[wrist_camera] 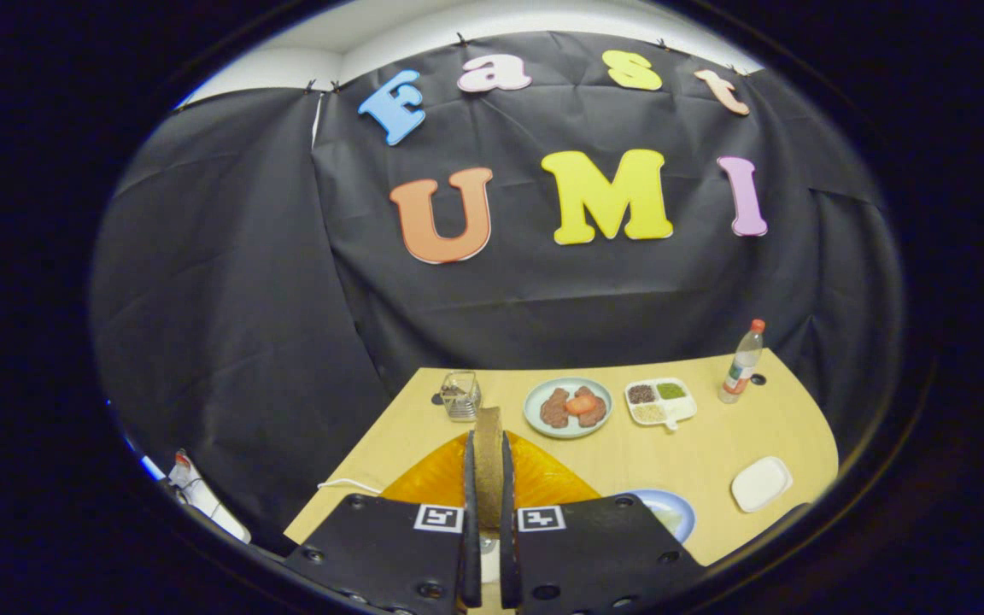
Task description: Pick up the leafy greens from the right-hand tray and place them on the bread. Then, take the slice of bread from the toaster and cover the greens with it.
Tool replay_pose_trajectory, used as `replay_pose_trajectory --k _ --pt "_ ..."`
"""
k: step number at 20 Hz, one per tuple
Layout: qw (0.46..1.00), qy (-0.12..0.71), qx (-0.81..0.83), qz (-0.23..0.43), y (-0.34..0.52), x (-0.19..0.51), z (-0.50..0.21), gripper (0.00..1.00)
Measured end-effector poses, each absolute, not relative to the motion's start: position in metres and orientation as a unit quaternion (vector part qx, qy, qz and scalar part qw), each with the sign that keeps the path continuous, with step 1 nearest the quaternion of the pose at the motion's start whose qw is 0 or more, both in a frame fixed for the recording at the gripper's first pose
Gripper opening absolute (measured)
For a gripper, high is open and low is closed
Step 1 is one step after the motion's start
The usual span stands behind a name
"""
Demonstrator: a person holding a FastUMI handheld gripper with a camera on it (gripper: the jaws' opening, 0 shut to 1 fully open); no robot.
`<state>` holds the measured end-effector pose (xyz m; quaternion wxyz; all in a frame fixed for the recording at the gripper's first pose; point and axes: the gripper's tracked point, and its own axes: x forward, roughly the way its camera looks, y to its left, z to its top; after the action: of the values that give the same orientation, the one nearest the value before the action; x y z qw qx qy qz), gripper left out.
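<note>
Gripping: fingers [485,487] pinch bread slice [488,453] upright, edge-on
Purpose: likely carrying it to cover greens
Below: orange toaster [543,483], surface [697,444]

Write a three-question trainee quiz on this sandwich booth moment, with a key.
1. True or false: the gripper is open, with nothing between its fingers.
2. Which stands farthest to the right on the table? A) wire basket B) bottle C) round plate
3. Fill in: the divided tray lies between the round plate and the ____.

Key
1. False: both fingers press on an upright slice of bread, held above the orange mat.
2. B.
3. Bottle.
</note>
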<state>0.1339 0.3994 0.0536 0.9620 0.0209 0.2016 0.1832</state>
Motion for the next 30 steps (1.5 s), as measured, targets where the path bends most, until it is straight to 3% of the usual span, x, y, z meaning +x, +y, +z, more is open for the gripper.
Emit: replay_pose_trajectory --k 5,11,19,30 --pt "0.969 0.194 0.03 0.15 0.332 0.14 0.042 0.08" --pt "0.959 0.245 0.039 0.134 0.278 0.156 -0.045 0.08" --pt "0.932 0.295 0.082 0.194 0.269 0.163 -0.142 0.08" --pt "0.915 0.346 0.1 0.18 0.198 0.195 -0.223 0.1"
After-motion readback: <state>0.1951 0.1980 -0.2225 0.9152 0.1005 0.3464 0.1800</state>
